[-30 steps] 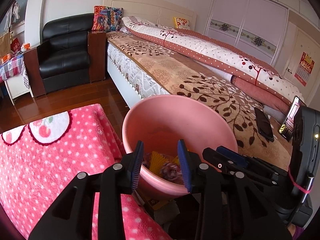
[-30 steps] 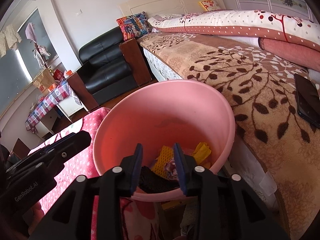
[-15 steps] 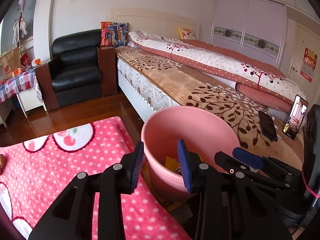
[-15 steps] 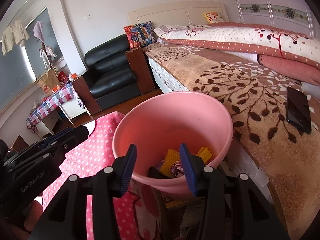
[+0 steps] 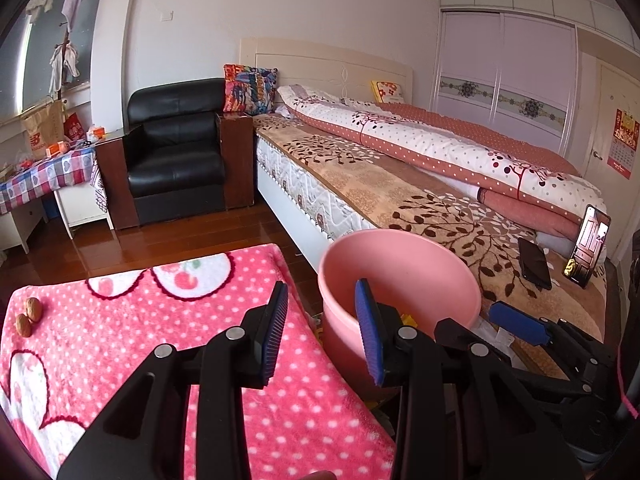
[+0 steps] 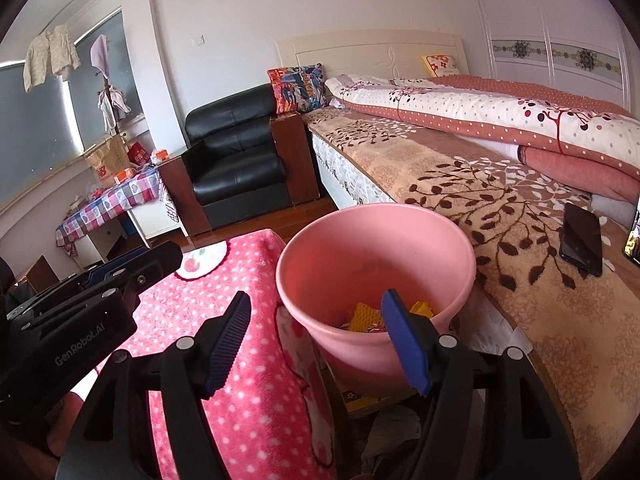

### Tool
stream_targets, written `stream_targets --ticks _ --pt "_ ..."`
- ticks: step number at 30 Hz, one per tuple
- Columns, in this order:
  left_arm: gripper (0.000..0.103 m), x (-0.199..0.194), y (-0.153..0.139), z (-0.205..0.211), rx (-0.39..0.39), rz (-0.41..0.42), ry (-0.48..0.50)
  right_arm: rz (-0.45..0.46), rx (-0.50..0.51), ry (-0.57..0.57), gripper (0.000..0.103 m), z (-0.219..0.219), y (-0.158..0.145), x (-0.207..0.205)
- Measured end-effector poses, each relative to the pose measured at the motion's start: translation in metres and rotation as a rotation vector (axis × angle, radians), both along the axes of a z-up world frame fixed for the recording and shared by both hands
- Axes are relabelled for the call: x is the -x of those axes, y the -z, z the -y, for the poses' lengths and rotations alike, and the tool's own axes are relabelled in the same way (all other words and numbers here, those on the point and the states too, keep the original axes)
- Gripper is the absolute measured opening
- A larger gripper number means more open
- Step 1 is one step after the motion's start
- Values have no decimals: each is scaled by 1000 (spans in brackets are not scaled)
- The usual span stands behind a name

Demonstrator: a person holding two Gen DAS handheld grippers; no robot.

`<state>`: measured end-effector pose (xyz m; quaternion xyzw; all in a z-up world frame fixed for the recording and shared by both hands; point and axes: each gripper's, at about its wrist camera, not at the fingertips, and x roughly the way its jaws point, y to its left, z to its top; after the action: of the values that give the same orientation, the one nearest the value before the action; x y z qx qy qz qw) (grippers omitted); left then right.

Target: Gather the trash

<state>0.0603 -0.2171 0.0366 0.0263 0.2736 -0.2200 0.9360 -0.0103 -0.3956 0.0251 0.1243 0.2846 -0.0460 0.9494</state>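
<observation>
With yellow scraps already lying in the pink bin [image 6: 376,264] between blanket and bed, part of the collection is done. The right gripper [image 6: 320,336] is opening with nothing between its jaws; the left gripper [image 5: 322,332] stands apart and empty. Two walnuts [image 5: 29,316] on the pink blanket [image 5: 140,320] may remain to collect

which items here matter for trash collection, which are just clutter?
Belongs to the job:
- pink bin, yellow trash already inside
- two walnuts on the pink blanket, possibly next
- left gripper empty; right gripper opening, empty

Just lying about:
- dark phone on the bed
- black armchair
- patterned cushion
</observation>
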Motion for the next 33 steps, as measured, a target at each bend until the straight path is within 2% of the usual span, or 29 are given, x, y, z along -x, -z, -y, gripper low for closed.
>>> stream_targets --ticks 7,33 --pt "35 7 0 -19 13 -6 -20 -9 -11 -15 71 -16 0 8" --pt "35 6 13 -60 46 -44 -86 -18 10 -17 72 -43 -1 13"
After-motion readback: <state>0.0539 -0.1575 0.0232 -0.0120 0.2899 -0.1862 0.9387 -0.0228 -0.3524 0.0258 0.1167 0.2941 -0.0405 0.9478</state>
